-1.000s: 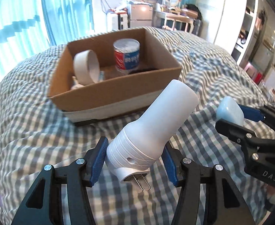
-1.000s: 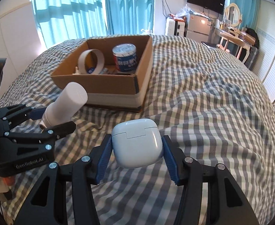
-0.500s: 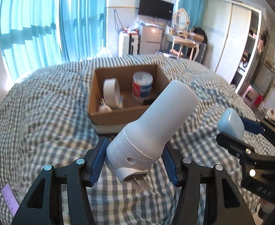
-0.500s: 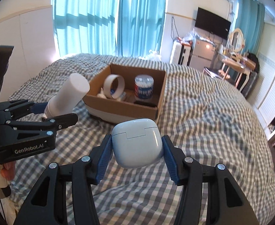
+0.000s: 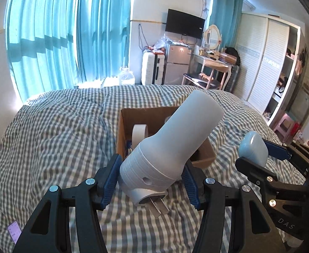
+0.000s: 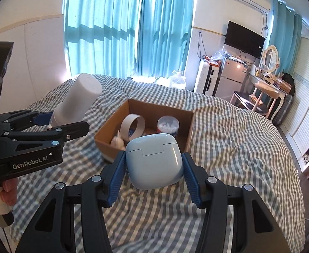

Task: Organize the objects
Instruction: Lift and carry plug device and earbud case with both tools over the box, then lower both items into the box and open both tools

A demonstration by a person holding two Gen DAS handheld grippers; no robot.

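1. Left gripper [image 5: 152,177]: clamped on the white plug-in device [image 5: 171,145]. Long axis points forward and up, prongs toward the camera.
2. Cardboard box [image 6: 116,130]: ahead of and below both loads, on the checked bedspread [image 6: 228,147]. Neither gripper is clearly nearer.
3. Right gripper [image 6: 153,172]: clamped on the earbud case [image 6: 154,160], lid up. Box lies just past it, slightly left.

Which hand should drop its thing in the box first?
Probably the right. Its tongs hold the earbud case just in front of the cardboard box, pointing into it. The left tongs hold the plug-in night light off to the box's left side.
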